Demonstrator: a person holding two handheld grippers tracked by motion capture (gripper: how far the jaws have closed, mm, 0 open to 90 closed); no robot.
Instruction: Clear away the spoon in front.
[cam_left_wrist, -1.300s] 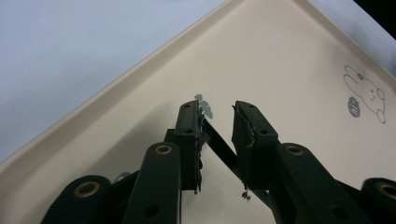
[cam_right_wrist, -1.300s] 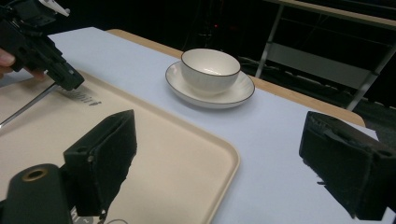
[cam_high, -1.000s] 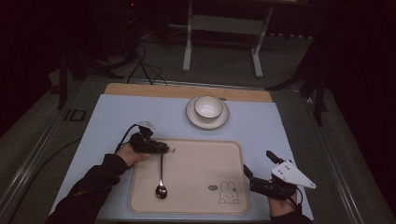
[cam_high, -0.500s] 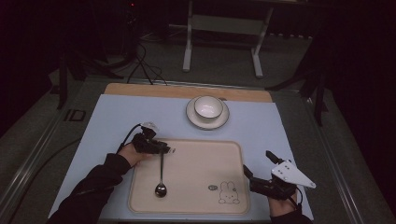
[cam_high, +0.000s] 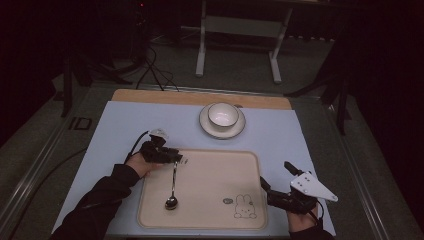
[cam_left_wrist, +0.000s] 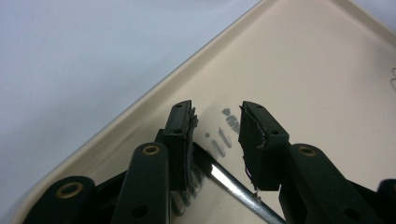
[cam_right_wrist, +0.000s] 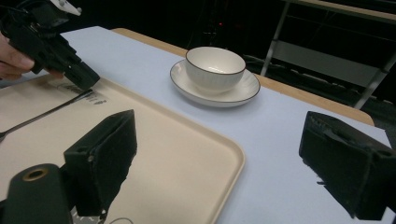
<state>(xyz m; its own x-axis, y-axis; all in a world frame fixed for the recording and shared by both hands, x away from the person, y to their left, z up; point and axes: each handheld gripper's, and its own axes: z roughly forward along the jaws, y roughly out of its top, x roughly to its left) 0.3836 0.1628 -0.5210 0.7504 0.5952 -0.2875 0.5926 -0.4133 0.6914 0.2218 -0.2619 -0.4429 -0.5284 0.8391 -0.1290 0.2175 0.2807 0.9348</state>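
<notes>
Left gripper (cam_high: 176, 158) meets the spoon (cam_high: 173, 186) handle on the cream tray (cam_high: 210, 220); right gripper (cam_high: 267, 189) rests beside the tray's right edge.

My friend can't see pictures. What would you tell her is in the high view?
A person's left hand-held gripper sits at the handle end of a spoon lying on a beige tray with a bunny drawing. The right hand-held gripper waits open by the tray's right edge. Beyond the tray, a white bowl stands on a saucer on the pale blue table.
</notes>
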